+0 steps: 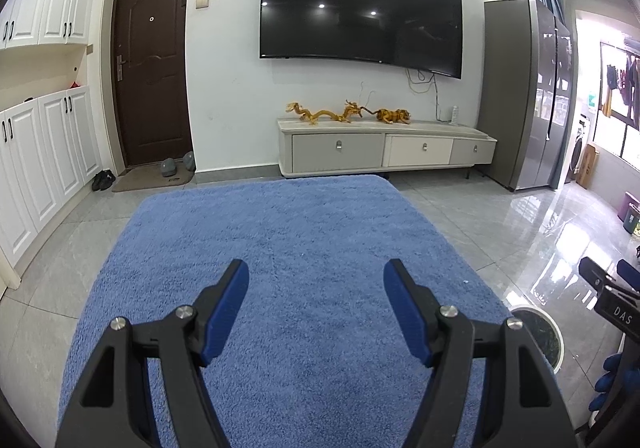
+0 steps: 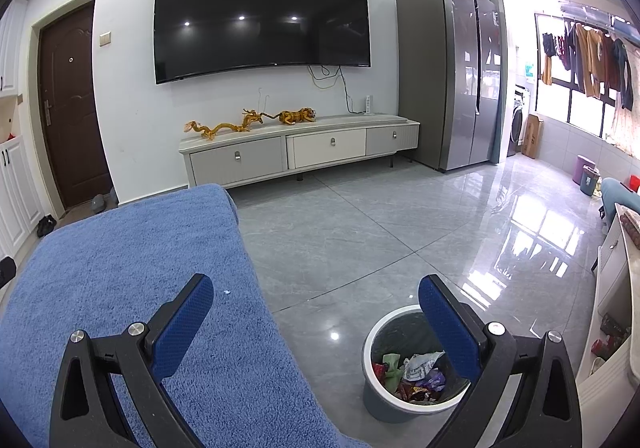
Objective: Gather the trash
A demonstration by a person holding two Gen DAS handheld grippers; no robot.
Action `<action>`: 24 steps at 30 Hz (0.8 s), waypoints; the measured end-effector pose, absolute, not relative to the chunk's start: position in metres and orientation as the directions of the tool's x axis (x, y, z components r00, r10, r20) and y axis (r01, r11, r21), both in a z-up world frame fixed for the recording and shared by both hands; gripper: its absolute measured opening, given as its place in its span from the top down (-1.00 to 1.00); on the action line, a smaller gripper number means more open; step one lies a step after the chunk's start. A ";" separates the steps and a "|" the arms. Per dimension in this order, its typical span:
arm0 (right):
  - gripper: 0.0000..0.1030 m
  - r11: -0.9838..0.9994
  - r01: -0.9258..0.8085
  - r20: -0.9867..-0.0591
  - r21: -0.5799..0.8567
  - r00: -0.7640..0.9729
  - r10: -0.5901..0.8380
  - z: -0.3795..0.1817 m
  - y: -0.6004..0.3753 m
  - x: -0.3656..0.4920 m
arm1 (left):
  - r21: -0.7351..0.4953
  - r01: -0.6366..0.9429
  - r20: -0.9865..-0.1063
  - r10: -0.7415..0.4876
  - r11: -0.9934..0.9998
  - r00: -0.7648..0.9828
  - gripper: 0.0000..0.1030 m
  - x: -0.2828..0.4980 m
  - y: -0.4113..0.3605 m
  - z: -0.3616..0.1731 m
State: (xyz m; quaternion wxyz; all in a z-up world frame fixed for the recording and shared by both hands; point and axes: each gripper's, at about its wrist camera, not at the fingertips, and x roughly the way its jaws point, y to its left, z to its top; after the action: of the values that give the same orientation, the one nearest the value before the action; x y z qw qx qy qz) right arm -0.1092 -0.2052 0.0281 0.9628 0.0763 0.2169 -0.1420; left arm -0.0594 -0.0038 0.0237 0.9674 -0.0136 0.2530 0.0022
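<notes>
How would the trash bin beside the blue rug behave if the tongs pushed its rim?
The trash bin looks like thin plastic with only light wrappers inside, so it is probably light. Standing on glossy tile floor, it would likely slide; pushed high at the rim, it might tip.

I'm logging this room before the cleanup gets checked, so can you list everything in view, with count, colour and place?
blue rug: one, blue, covering the surface under both grippers
small scrap: one, pale, on the rug
trash bin: one, grey with white rim, on the floor tiles right of the rug, holding wrappers
TV: one, black, on the wall
TV cabinet: one, grey-white, below the TV
dragon figurines: two, golden, on the cabinet
tiger figurine: one, orange, beside them
door: one, dark brown, left
fridge: one, silver, right
left gripper: one, black with blue pads, open, empty
right gripper: same colours, open, empty
</notes>
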 end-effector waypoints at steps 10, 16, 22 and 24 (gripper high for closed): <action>-1.00 0.947 0.309 -0.441 0.083 0.864 -0.243 0.028 -0.206 -0.110 | 0.001 0.041 -0.478 -0.035 0.999 0.878 -0.33 -0.053 -0.024 0.028; -1.00 0.942 0.322 -0.445 0.091 0.860 -0.251 0.026 -0.212 -0.111 | 0.015 0.080 -0.482 -0.063 0.997 0.874 -0.33 -0.048 -0.038 0.028; -1.00 0.939 0.329 -0.449 0.098 0.857 -0.254 0.025 -0.215 -0.109 | 0.017 0.093 -0.486 -0.073 0.996 0.871 -0.33 -0.042 -0.046 0.029; -1.00 0.939 0.329 -0.450 0.098 0.856 -0.253 0.025 -0.216 -0.109 | 0.016 0.097 -0.485 -0.077 0.995 0.871 -0.33 -0.042 -0.047 0.030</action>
State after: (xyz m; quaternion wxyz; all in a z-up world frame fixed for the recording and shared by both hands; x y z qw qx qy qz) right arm -0.1088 -0.2156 0.0247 0.9596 0.0858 0.2208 -0.1517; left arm -0.0423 -0.0470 0.0300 0.9670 0.0198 0.2498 -0.0451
